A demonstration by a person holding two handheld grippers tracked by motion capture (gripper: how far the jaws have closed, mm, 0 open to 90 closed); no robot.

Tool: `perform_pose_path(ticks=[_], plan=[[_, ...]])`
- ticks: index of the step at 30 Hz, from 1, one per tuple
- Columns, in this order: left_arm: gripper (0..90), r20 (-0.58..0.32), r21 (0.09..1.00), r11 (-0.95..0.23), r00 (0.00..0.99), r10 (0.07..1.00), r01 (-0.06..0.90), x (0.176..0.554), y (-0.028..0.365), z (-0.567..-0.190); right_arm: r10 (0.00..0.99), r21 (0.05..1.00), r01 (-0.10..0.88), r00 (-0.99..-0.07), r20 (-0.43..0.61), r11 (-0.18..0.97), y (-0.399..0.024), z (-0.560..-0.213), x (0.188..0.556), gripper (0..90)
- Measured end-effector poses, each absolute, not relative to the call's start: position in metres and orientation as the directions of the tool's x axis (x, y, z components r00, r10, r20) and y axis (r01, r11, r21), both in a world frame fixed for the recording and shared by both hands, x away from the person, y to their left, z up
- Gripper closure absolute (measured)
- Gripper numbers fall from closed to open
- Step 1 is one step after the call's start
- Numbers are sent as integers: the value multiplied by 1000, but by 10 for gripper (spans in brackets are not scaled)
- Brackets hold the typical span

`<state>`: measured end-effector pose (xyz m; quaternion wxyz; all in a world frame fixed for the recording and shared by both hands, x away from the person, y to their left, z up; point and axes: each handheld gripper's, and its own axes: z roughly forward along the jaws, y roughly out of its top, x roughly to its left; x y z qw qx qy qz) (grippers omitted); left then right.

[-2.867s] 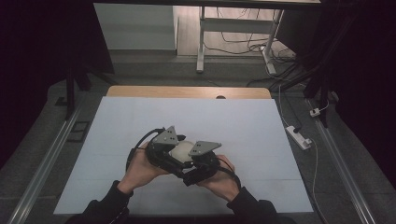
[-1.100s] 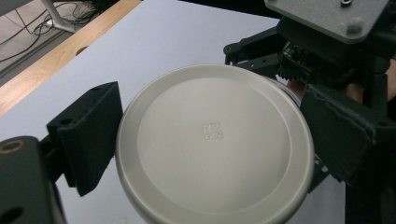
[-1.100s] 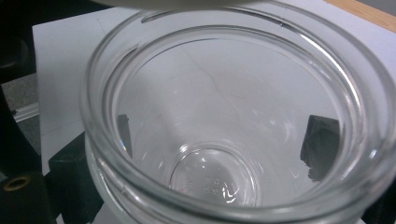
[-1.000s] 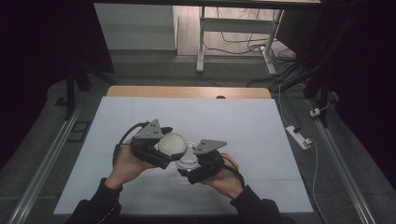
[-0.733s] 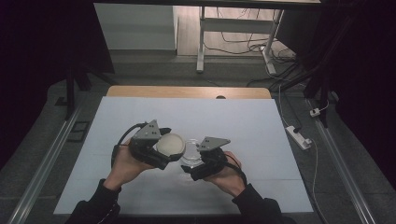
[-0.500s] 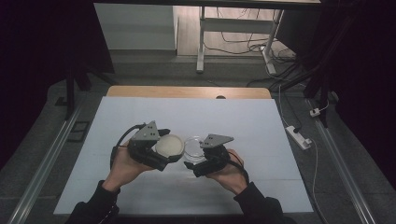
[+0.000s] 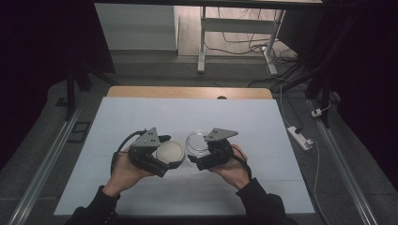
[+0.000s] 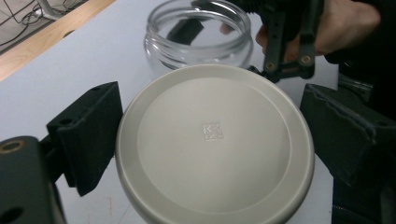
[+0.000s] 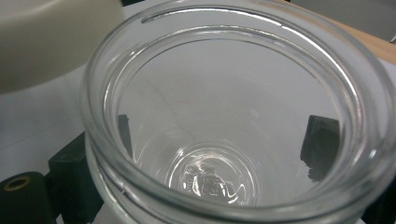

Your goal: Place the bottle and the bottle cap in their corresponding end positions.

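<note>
Left gripper point(image 7: 165, 157) grasps beige lid point(image 8: 215, 149), right gripper point(image 7: 197, 154) clamps open glass jar point(image 9: 233, 126), side by side nearer tabletop's point(image 7: 141, 117) front edge.

A round cream lid point(image 8: 215, 149) lies flat, off its jar, at nine o'clock of it. The clear glass jar point(image 9: 233, 121) stands upright, open and empty.

**Tight in the middle, open all round**

Between my left gripper point(image 7: 170, 157) and right gripper point(image 7: 199, 154), the lid point(image 7: 170, 152) sits just beside the glass jar point(image 7: 197, 142), leaving barely a gap. The white table top point(image 7: 187, 112) beyond them lies bare to the wooden edge point(image 7: 187, 92), and both outer sides are free.
</note>
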<state>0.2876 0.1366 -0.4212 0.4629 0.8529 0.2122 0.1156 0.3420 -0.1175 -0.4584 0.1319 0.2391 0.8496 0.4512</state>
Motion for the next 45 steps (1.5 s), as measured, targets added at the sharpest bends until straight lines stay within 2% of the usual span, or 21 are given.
perform_pose_path(ticks=[29,45], plan=[[92,17,839,-496,899,438,225,283,126,-452,560,827,301,-828,-20,475,-104,-459,376,67],[92,-18,825,-504,902,431,257,292,110,-480,585,816,318,-810,-30,482,-96,-467,402,67]])
